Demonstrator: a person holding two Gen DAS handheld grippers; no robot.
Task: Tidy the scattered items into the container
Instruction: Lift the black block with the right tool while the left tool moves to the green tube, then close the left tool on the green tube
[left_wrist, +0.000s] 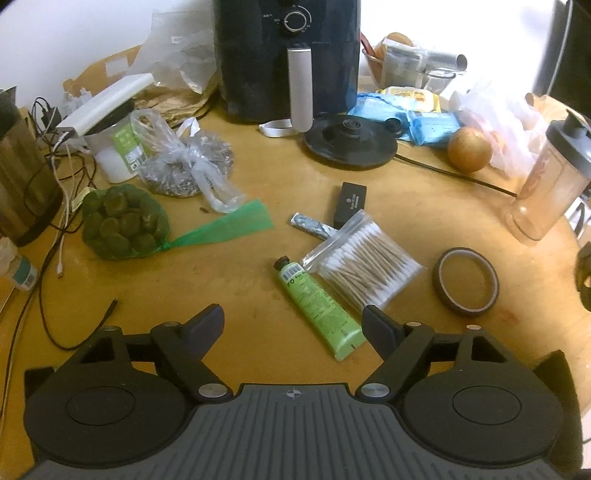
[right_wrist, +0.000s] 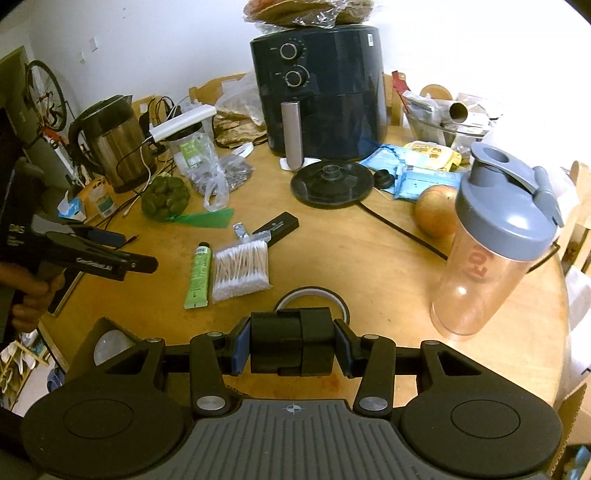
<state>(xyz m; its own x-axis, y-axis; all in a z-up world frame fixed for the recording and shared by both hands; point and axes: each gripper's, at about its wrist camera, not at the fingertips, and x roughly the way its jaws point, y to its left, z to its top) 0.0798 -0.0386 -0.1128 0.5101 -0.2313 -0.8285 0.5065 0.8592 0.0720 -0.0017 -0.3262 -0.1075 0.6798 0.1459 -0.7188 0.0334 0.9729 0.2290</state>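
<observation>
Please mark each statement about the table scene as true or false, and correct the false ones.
1. The right gripper is shut on a black block. True.
2. The left gripper holds the green tube. False: it is open and empty; the green tube lies on the table.
3. The bag of cotton swabs lies beside the green tube. True.
4. The tape roll stands on top of the air fryer. False: it lies flat on the table, in front of the air fryer.
5. The shaker bottle stands upright. True.
</observation>
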